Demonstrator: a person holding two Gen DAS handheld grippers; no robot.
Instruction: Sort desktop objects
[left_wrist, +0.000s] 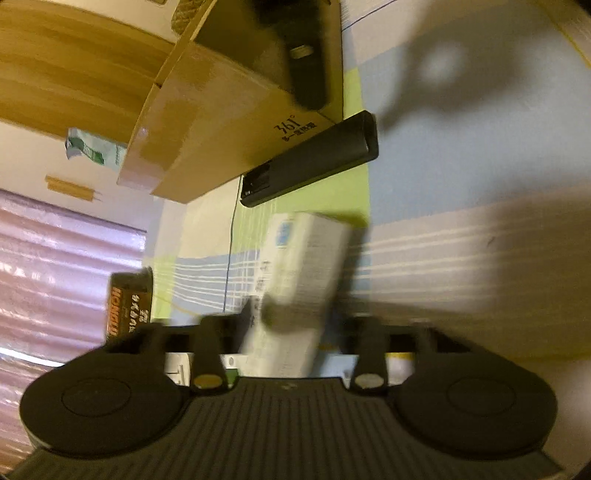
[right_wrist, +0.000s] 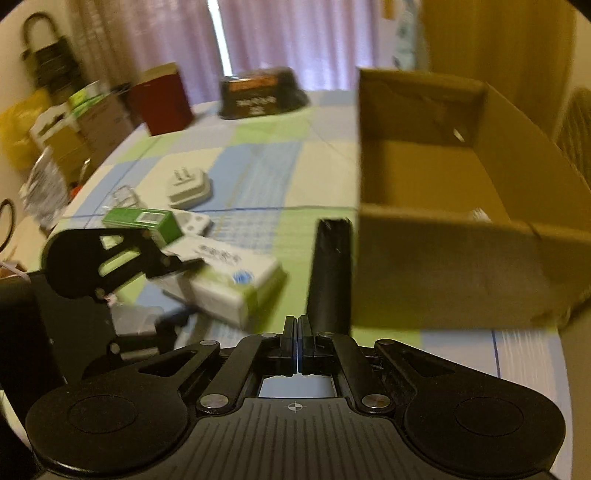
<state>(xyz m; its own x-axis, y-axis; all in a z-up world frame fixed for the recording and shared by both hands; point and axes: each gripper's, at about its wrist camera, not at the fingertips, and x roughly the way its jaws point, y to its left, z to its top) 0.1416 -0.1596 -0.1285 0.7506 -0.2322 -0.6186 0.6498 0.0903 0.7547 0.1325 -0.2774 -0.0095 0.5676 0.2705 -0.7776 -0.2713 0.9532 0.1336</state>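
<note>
Your left gripper (left_wrist: 295, 325) clamps the white rectangular cardboard carton (left_wrist: 295, 288) at centre frame (light, crushable): hold its flat sides. Your right gripper (right_wrist: 297, 343) is closed, empty.

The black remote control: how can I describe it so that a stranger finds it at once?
Find the big open cardboard box on the checked tablecloth. Along the box's outer wall, on its left in the right wrist view, lies the black remote control. It is the only long, slim, dark bar; its neighbours are pale cartons.
</note>
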